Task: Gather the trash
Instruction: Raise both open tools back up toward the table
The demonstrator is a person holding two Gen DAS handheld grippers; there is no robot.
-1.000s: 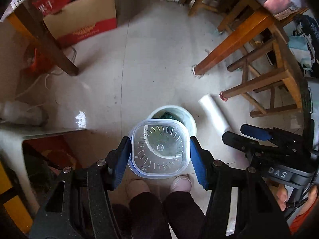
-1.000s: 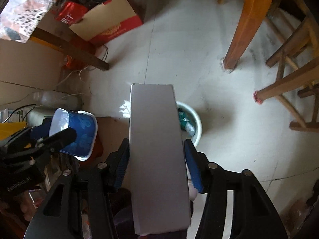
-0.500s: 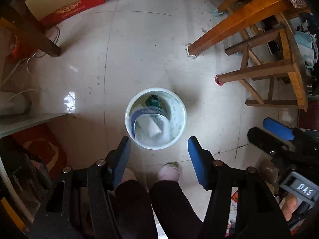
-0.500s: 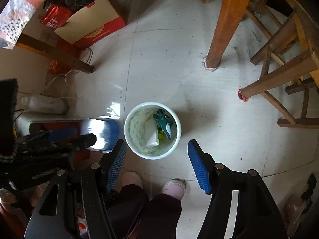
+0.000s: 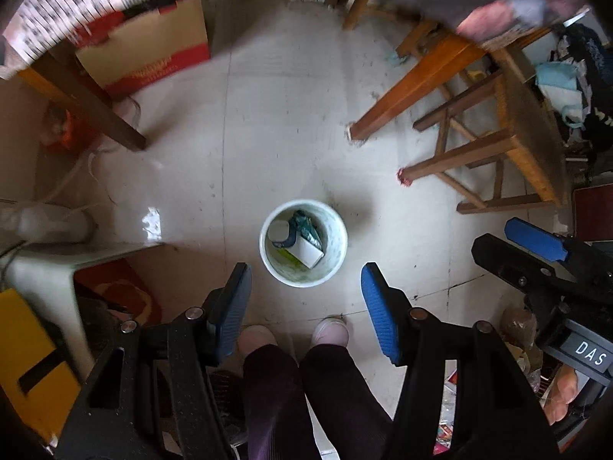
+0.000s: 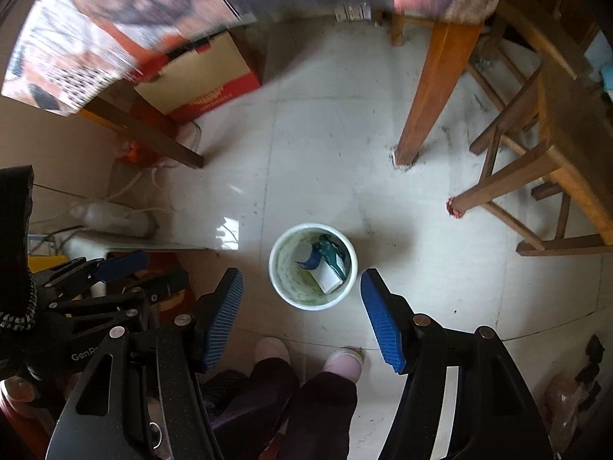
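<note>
A round white waste bin [image 5: 339, 257] [image 6: 277, 276] stands on the pale tiled floor, far below both grippers. Inside it lie a white box [image 5: 308, 251] [image 6: 327, 278], a blue-sided plastic cup [image 5: 281, 234] [image 6: 308, 257] and a dark green wrapper [image 5: 306, 224] [image 6: 331, 249]. My left gripper [image 5: 304, 310] hangs high over the bin, pointing steeply down, its blue pads wide apart and empty. High up as well, my right gripper [image 6: 302, 316] points down with open, empty jaws. Each gripper shows at the edge of the other's view.
A person's dark trouser legs and pink slippers [image 5: 329, 331] [image 6: 343, 360] stand just in front of the bin. Wooden table legs [image 6: 433, 96] and stools [image 5: 494, 145] fill the right. A cardboard box [image 5: 153, 50] and a white plastic stool [image 5: 49, 264] are at the left.
The left gripper let go of the plastic cup and the right let go of the white box; both now lie in the bin. Both grippers rose well above the bin.
</note>
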